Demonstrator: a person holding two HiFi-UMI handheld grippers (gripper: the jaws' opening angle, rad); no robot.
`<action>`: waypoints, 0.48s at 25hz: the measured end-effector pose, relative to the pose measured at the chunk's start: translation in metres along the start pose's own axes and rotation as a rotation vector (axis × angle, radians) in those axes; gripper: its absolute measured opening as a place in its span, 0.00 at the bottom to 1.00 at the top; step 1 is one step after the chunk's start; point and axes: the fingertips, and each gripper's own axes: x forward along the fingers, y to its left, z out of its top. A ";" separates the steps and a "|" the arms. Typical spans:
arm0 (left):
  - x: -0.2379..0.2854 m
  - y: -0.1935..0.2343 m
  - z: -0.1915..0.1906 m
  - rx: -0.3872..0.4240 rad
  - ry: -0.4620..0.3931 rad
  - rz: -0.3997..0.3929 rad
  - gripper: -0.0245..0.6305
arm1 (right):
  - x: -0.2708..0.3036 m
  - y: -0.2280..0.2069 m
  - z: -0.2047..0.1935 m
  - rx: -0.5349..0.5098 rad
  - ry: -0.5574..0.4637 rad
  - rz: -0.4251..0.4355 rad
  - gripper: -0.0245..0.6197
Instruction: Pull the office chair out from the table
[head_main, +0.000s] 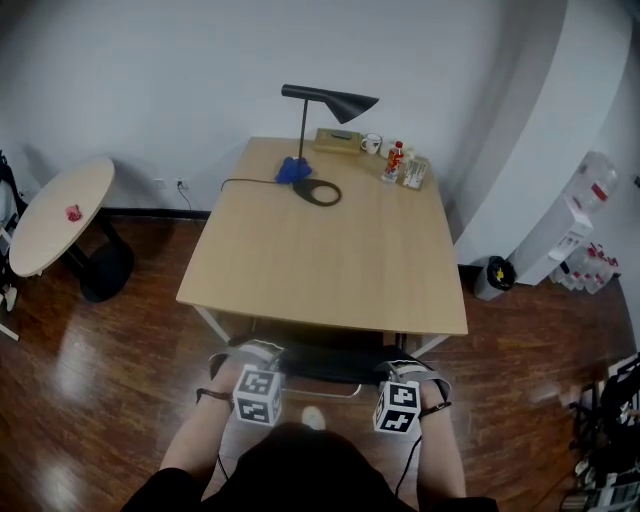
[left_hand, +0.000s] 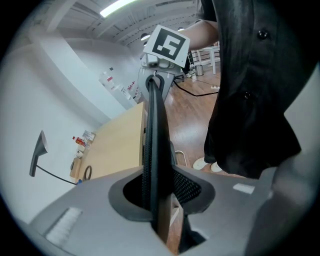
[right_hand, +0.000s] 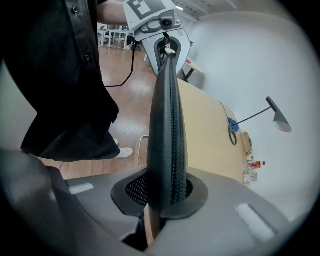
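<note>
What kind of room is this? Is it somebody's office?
Most likely an office or work room. There is a big wooden desk with a black desk lamp on it, an office chair tucked under its near edge, and a small round table off to one side.

The scene is viewed from above the person's head, steeply down and forward, so that the whole table is taken in, with the lamp at its far edge and the left claw and right claw at its near edge. The chair back is seen edge-on and very close from the camera carried on the left claw, which is faced rightward along it towards the right claw; the mirrored line is taken from the right claw's camera. Table, lamp and chair back are shared by all three views.
</note>
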 end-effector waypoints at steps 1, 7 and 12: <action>-0.002 -0.004 0.001 0.001 -0.001 0.000 0.20 | -0.002 0.004 0.001 0.002 0.001 -0.001 0.11; -0.011 -0.031 0.005 0.001 -0.013 -0.030 0.20 | -0.012 0.029 0.005 0.021 -0.001 0.011 0.13; -0.021 -0.048 0.012 0.008 -0.014 -0.032 0.20 | -0.021 0.051 0.007 0.033 -0.001 0.021 0.13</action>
